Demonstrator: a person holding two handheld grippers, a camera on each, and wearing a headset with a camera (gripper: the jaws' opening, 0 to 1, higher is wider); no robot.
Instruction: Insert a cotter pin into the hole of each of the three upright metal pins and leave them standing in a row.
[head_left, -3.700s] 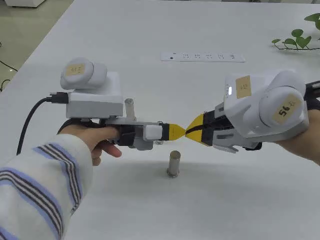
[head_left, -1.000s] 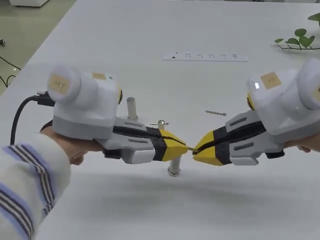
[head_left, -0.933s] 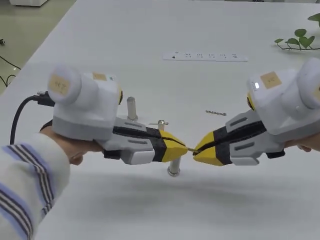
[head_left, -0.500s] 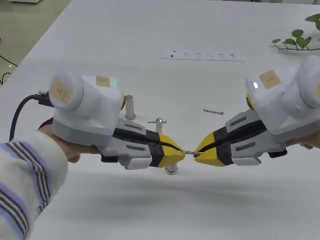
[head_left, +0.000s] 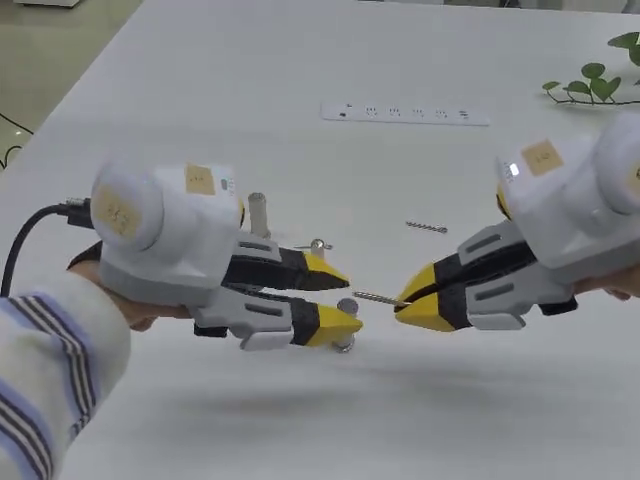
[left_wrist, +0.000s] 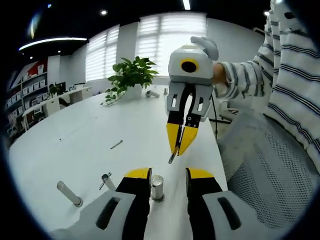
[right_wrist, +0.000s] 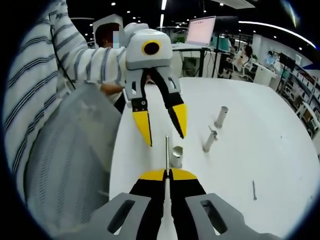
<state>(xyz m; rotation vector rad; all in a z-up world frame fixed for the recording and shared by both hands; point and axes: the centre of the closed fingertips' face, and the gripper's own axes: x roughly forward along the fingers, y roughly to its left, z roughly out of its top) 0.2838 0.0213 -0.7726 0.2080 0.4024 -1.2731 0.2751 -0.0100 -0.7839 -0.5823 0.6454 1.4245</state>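
Three upright metal pins stand on the white table. The far one is bare. The middle one has a cotter pin through its hole. The near one stands between the jaws of my left gripper, which is open and not touching it. My right gripper is shut on a thin cotter pin, which points at the near pin from just beside its top.
A loose cotter pin lies on the table behind the right gripper. A white power strip lies further back. A potted plant trails at the far right edge. A mesh chair stands beside the table.
The left gripper has opened and let go of the cotter pin that both tips held. It has dropped so its jaws flank the near pin. The right gripper keeps the cotter pin.
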